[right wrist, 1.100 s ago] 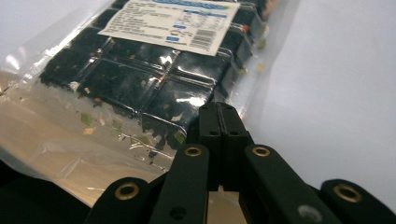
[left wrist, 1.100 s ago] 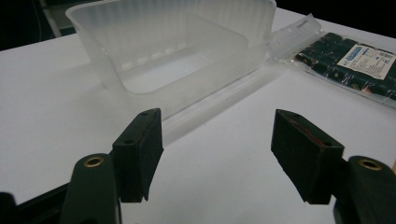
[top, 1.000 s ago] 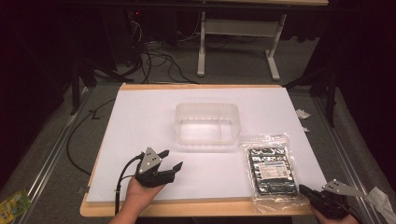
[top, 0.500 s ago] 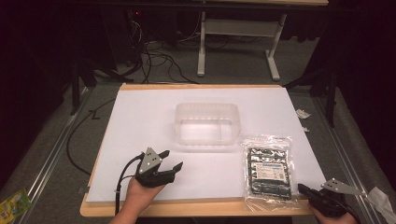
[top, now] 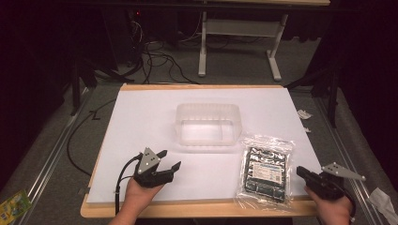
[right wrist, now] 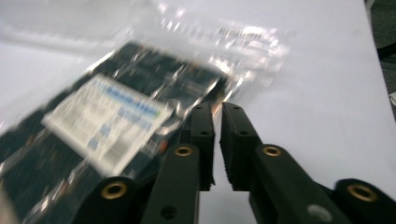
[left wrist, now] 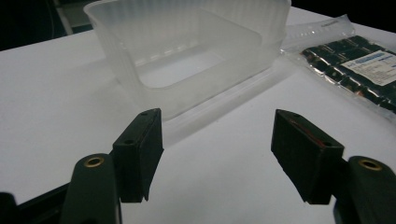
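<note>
My right gripper (top: 302, 172) is at the near right corner of the table, and it points to the left toward the clear bag (top: 266, 168). In the right gripper view its jaws stand almost together, with only a thin gap between them, and they have just been opening a little. I see nothing between the pads; the tips (right wrist: 215, 114) are just at the edge of the bag, and I cannot tell if they touch the plastic. This view is a bit blurred.

The bag is transparent and holds dark packets with a white and blue label (right wrist: 105, 116). It lies flat on the white sheet (top: 141, 122) at the near right, close to the front edge of the table.

My left gripper (top: 169, 160) rests at the near left of the sheet, held in my left hand (top: 136, 194). Its jaws are wide apart and nothing is between them; the left gripper view shows only bare white sheet in the gap. The jaws point to the translucent plastic container (top: 207, 123), which stands upright near the middle of the sheet, just behind the bag and apart from both grippers.
</note>
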`<state>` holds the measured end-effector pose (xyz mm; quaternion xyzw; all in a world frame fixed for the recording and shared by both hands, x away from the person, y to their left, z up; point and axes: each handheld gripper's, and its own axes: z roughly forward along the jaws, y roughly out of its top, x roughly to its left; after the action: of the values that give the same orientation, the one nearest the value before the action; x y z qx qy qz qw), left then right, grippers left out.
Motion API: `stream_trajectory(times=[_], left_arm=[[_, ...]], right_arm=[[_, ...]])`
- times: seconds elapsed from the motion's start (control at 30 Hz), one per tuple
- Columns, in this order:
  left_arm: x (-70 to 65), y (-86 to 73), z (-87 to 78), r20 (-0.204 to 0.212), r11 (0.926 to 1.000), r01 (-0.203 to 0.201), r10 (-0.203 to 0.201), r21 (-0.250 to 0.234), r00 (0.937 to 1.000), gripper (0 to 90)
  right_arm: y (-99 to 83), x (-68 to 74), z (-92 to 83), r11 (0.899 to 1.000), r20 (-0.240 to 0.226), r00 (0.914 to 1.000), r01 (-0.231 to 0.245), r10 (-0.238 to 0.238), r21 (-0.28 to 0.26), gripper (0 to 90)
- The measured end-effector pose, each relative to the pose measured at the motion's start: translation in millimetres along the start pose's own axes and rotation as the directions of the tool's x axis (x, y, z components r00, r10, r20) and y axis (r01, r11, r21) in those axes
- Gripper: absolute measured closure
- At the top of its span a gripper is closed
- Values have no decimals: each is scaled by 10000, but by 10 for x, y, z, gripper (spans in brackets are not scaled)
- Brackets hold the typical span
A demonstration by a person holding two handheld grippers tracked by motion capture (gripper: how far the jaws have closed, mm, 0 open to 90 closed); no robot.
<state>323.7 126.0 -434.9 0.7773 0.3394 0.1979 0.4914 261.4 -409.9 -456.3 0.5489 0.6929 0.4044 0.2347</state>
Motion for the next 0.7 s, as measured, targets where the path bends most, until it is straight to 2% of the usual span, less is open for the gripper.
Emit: stream_trajectory(times=[0.03,0.13,0.17,0.2,0.27,0.3,0.33,0.37,0.43,0.5,0.57,0.63,0.67,0.7], left_arm=[[27,-9,-17,-250,10000,-33,33,-9,9997,333],[62,-19,-33,-409,10000,-14,15,24,9992,329],[80,-27,-38,-481,10000,-2,5,62,9988,329],[98,-39,-42,-530,10000,35,-31,82,9986,329],[134,-61,-59,-599,9998,133,-125,130,9981,329],[148,-71,-70,-630,9997,154,-143,177,9979,329],[158,-82,-80,-694,9997,180,-167,183,9975,329],[170,-92,-93,-719,9995,210,-194,216,9972,329],[185,-112,-120,-775,9993,300,-281,239,9966,329],[191,-123,-139,-812,9991,321,-299,265,9962,329],[193,-134,-149,-870,9989,384,-360,262,9956,329],[193,-144,-150,-948,9985,463,-434,294,9945,329],[193,-145,-150,-956,9984,472,-441,306,9944,328],[190,-147,-148,-959,9983,492,-460,309,9943,328]], right_arm=[[87,-53,112,9996,138,9996,-244,246,-139,783],[168,-119,236,9992,293,9989,-350,356,-199,713],[244,-189,354,9973,327,9971,-686,694,-247,608],[244,-189,354,9973,327,9971,-686,694,-247,608],[311,-269,464,9946,305,9942,-1031,1035,-126,475],[365,-361,574,9894,126,9893,-1455,1455,-13,329],[365,-361,574,9894,126,9893,-1455,1455,-13,329],[387,-408,630,9868,73,9868,-1617,1617,37,284],[423,-490,743,9777,-242,9775,-2088,2093,237,229],[466,-539,863,9725,-513,9729,-2218,2256,706,227],[480,-543,897,9715,-568,9721,-2228,2277,804,230],[513,-557,999,9694,-929,9690,-2180,2287,1124,240],[520,-559,1021,9703,-1100,9680,-2130,2256,1150,279],[521,-554,1033,9705,-1414,9634,-2127,2276,1134,333]])
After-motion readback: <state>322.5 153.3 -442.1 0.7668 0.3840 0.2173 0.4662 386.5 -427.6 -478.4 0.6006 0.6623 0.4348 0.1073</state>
